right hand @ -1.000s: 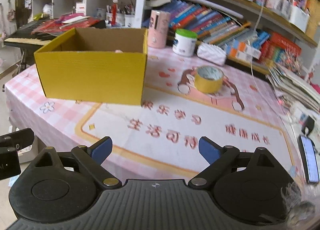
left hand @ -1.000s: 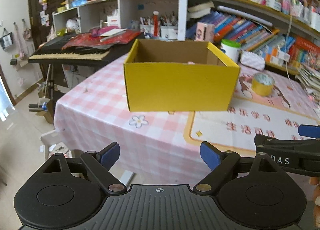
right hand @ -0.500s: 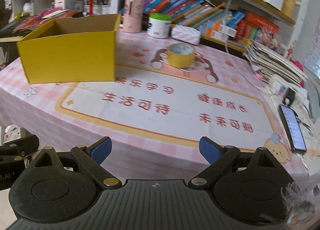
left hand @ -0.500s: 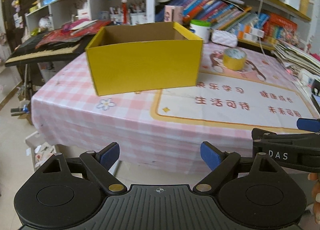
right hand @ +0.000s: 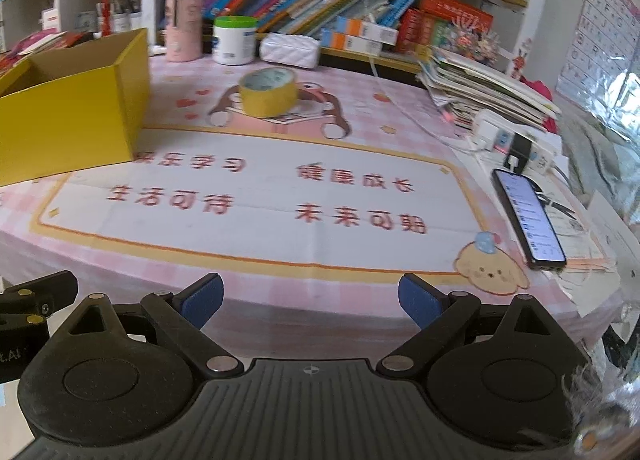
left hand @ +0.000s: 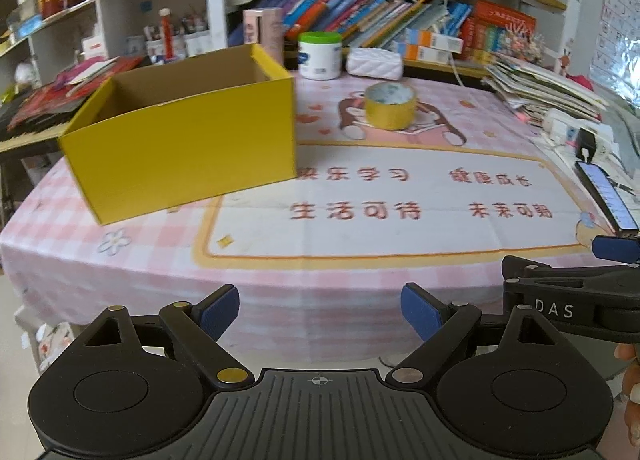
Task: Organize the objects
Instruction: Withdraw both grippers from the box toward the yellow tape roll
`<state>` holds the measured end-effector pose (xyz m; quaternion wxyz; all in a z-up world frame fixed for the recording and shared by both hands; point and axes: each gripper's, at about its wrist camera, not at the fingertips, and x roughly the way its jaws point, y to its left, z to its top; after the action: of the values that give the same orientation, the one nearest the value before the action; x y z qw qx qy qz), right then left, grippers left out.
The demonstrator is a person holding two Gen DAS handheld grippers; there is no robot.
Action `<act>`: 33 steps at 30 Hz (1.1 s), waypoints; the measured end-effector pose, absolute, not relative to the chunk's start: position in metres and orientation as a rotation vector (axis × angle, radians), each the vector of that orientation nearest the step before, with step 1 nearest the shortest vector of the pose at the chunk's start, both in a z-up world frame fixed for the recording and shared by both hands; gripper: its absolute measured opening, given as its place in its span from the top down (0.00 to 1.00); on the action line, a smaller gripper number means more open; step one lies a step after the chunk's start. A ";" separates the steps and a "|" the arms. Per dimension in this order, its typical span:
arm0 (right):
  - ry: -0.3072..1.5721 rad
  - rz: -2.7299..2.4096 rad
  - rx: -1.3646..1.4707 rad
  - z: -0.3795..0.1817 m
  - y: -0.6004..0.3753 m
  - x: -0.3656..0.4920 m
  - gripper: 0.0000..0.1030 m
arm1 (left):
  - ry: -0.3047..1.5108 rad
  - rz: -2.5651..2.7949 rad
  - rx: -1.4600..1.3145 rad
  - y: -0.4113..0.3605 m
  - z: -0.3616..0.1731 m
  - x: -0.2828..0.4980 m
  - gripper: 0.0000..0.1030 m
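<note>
Two grippers hang short of the near table edge, both with blue-padded fingers spread wide and nothing between them. The left gripper (left hand: 320, 310) has only the pink checked tablecloth (left hand: 120, 268) beyond its pads; the right gripper (right hand: 310, 304) shows the same. In the left view the right gripper's black arm pokes in at 3 o'clock, cut off by the frame, with a bit of a hand (left hand: 632, 392) below it.

From the left gripper, the open yellow cardboard box (left hand: 188, 155) sits at 11 o'clock. Its near wall hides the floor inside, so any contents cannot be made out. In the right view the box is cut off at the left edge. The roll of yellow tape (left hand: 391, 105) stands at 1 o'clock on the printed mat (left hand: 360, 227), well apart from the box, on a cartoon figure it partly covers.

Behind the tape, along the far table edge, stand a pink cylinder (right hand: 184, 25), a white tub with a green lid (right hand: 235, 39) and a white quilted pouch (right hand: 290, 49), close together in a row. A lit phone (right hand: 528, 215) lies at 2 o'clock from the right gripper, near a power strip (right hand: 516, 139) and a stack of papers (right hand: 480, 87). Bookshelves (left hand: 380, 11) fill the background, blurred. Papers at the right edge run out of frame.
</note>
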<state>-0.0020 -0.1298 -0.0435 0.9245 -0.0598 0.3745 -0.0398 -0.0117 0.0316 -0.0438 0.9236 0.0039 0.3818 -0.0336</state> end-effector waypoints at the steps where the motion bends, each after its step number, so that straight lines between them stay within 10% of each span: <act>1: 0.769 -0.086 -0.122 -0.043 -0.134 0.000 0.08 | 0.784 -0.076 0.010 0.027 -0.044 -0.008 0.13; 33: 0.664 0.085 -0.118 -0.021 -0.201 0.166 0.10 | 0.691 0.051 -0.042 -0.041 -0.030 0.122 0.13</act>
<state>0.1658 -0.2010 -0.0212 0.9429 -0.0577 0.3254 0.0416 0.1223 -0.0406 -0.0305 0.9403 -0.0204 0.3388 0.0248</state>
